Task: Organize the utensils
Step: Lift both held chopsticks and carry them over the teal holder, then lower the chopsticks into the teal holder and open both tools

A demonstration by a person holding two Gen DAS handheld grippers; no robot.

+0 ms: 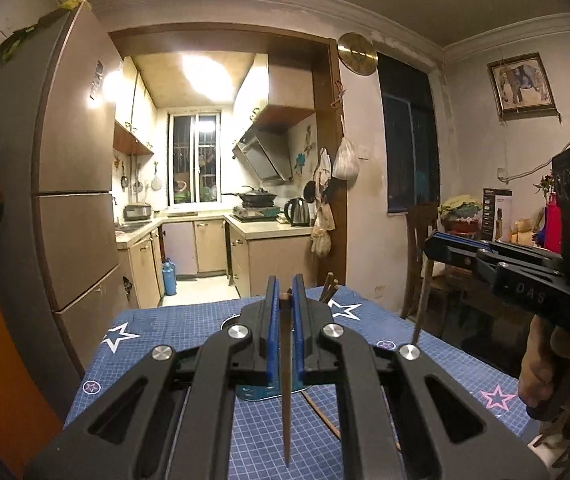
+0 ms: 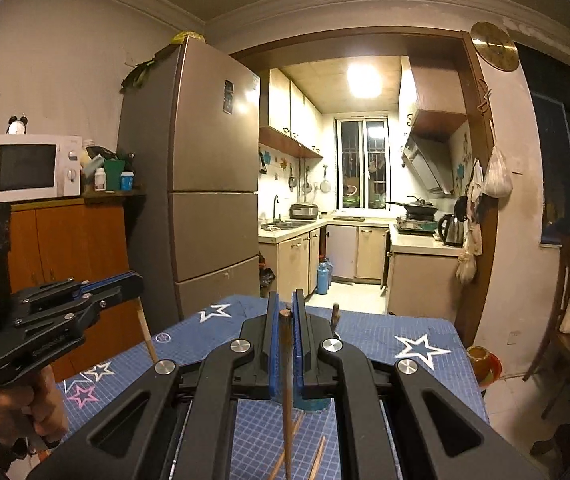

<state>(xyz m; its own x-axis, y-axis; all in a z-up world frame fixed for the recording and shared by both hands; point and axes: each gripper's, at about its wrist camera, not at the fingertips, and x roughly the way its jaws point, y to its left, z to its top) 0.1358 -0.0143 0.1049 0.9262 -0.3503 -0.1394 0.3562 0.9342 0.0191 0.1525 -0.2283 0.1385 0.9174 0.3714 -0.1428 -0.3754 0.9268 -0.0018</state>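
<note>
A: Nearest the lens, the left gripper [image 1: 284, 300] has its fingers [image 1: 272, 320] clenched on a dark chopstick [image 1: 286, 380], thick end up between the blue pads, tip hanging toward the bench [image 1: 173, 328]. Why upright?

B: My guess is so it can drop tip-first into the teal holder [image 1: 255, 394], which sits on the bench just behind and below those fingers. It is mostly hidden by the gripper.

A: And to the right of the holder?

B: The right gripper [image 2: 285, 316] grasps a lighter wooden chopstick [image 2: 285, 384] the same way, top end level with its fingertips. Both grippers seem to hover near the holder, one stick apiece, probably so a pair goes in together.

A: Count them for me.

B: Two grippers, two sticks held. In the holder, about three stick ends [image 1: 331, 286] poke up past the left gripper; the right view shows only one clearly. On the bench below the holder lie loose chopsticks [image 2: 317, 458], at least two, perhaps three; the gripper bodies hide the rest. One holder.
</note>
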